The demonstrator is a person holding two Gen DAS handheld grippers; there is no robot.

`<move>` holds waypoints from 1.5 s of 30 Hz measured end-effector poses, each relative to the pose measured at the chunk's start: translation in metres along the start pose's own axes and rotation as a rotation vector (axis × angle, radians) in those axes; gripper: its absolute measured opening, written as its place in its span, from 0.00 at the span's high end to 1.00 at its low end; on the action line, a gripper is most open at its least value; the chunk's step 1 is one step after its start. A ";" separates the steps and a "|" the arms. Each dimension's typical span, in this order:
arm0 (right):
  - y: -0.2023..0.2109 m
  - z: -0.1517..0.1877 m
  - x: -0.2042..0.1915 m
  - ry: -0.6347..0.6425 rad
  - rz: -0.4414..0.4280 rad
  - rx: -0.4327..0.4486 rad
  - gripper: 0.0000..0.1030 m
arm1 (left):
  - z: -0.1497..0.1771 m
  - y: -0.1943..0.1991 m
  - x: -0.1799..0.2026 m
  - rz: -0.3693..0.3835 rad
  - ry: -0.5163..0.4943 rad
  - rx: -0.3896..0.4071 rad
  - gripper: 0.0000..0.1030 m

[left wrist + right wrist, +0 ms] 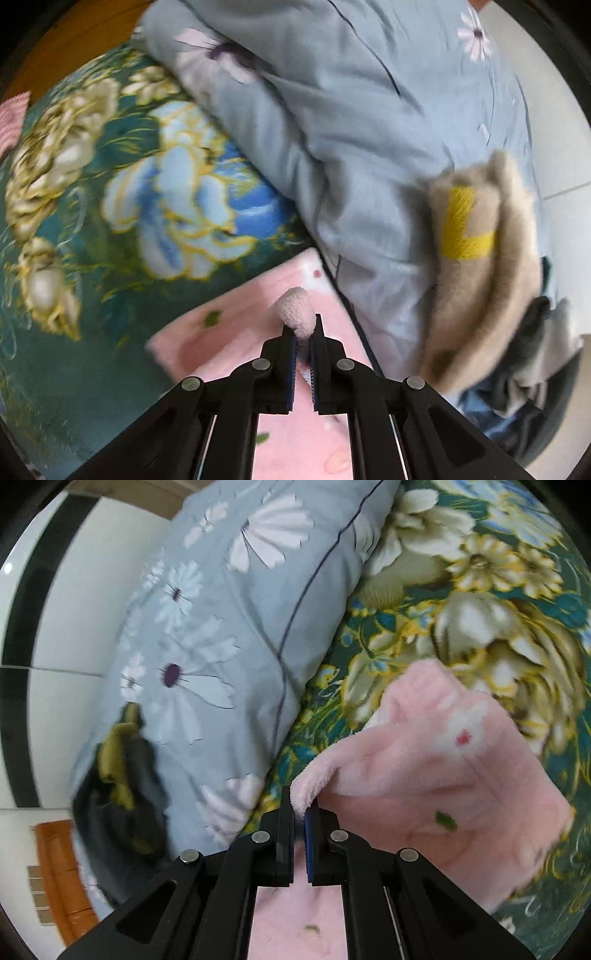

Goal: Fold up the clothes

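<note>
**Helper:** What have you got on the left side?

**Me:** My left claw [303,328] is pinched tight on a fuzzy edge of the pink fleece garment [236,332]. A little tuft pokes out past the tips. The rest of the pink piece hangs and lies under the claw, just beside the blue-grey daisy quilt [351,129], over the green flowery bedspread [110,184].

**Helper:** And the right side?

**Me:** My right claw [300,808] is squeezed shut on another edge of the same pink piece [443,775]. The quilt [221,627] sits to the left of it there, and the bedspread [498,609] is behind the pink piece.

**Helper:** So how do I fold it well?

**Me:** I think I should keep both claws shut and level with each other, so the edge stays straight. I'd lay the pink piece down on the bedspread, away from the quilt, so it does not ride up on the puffy part. I'd also stay away from the tan and yellow clothes [480,258] resting on the quilt. The fleece is soft and thick, so it may slip if I pull hard.
</note>
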State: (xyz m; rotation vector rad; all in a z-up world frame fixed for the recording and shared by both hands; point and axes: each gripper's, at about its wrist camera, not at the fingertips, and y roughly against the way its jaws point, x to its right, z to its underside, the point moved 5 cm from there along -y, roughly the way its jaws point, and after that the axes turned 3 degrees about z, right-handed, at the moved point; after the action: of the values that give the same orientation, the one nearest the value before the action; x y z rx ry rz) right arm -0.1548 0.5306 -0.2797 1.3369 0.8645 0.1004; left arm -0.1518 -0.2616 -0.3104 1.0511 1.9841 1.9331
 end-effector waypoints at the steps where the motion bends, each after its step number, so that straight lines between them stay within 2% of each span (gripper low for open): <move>1: -0.006 -0.001 0.001 0.007 0.011 -0.007 0.96 | -0.001 -0.005 0.003 0.009 -0.014 0.001 0.92; 4: -0.023 -0.004 0.003 0.032 0.040 -0.027 0.93 | -0.002 -0.006 0.010 0.044 -0.108 -0.013 0.86; 6: -0.024 -0.003 0.005 0.066 0.048 -0.025 0.93 | -0.002 -0.002 0.013 0.071 -0.172 -0.023 0.63; 7: -0.023 -0.001 0.004 0.087 0.051 -0.022 0.89 | -0.003 0.006 0.013 0.087 -0.189 -0.020 0.56; 8: -0.021 0.000 0.004 0.109 0.054 -0.020 0.71 | -0.004 0.015 0.009 0.101 -0.195 -0.003 0.41; 9: -0.018 0.001 0.002 0.130 0.051 -0.014 0.48 | -0.005 0.027 0.005 0.113 -0.198 0.020 0.31; 11: -0.002 0.006 -0.007 0.186 0.021 0.023 0.35 | -0.006 0.046 -0.004 0.127 -0.199 0.062 0.24; 12: 0.010 0.009 -0.010 0.209 0.004 0.051 0.35 | -0.005 0.055 -0.012 0.113 -0.191 0.083 0.20; 14: 0.038 0.021 -0.010 0.242 -0.031 0.106 0.34 | 0.007 0.058 -0.036 0.076 -0.182 0.072 0.18; 16: 0.063 0.037 0.006 0.247 -0.035 0.139 0.34 | 0.021 0.054 -0.056 0.046 -0.176 0.045 0.18; 18: 0.074 0.052 0.036 0.216 0.011 0.150 0.34 | 0.036 0.042 -0.072 0.033 -0.172 0.012 0.18; 20: 0.083 0.068 0.072 0.166 0.057 0.153 0.34 | 0.048 0.030 -0.083 0.043 -0.156 -0.012 0.18; 23: 0.079 0.090 0.130 0.042 0.080 0.115 0.34 | 0.049 0.011 -0.089 0.064 -0.117 -0.028 0.18; 26: 0.060 0.101 0.158 -0.096 0.004 0.081 0.34 | 0.045 -0.002 -0.087 0.064 -0.104 -0.028 0.18; 28: 0.052 0.101 0.162 -0.155 -0.054 0.088 0.34 | 0.041 -0.008 -0.085 0.057 -0.104 -0.027 0.18; 32: 0.035 0.092 0.160 -0.253 -0.115 0.115 0.34 | 0.034 -0.014 -0.084 0.039 -0.083 -0.020 0.20; 34: 0.031 0.088 0.155 -0.280 -0.124 0.118 0.39 | 0.031 -0.014 -0.085 0.042 -0.048 -0.015 0.30; 36: 0.030 0.084 0.148 -0.276 -0.110 0.110 0.74 | 0.028 -0.012 -0.086 0.054 -0.005 -0.015 0.57; 37: 0.031 0.082 0.142 -0.262 -0.094 0.103 0.77 | 0.026 -0.012 -0.087 0.060 0.013 -0.020 0.61; 39: 0.036 0.078 0.132 -0.226 -0.066 0.099 0.86 | 0.024 -0.009 -0.085 0.064 0.032 -0.026 0.77; 41: 0.046 0.073 0.117 -0.174 -0.056 0.102 0.88 | 0.023 -0.002 -0.078 0.055 0.007 -0.019 0.85; 45: 0.083 0.067 0.090 -0.084 -0.093 0.140 0.90 | 0.018 0.022 -0.058 0.072 -0.046 0.009 0.88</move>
State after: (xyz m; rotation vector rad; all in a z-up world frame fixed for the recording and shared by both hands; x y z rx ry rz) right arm -0.0189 0.5468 -0.2519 1.4184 0.8731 -0.0894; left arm -0.0911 -0.2835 -0.3124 1.1742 1.9584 1.9180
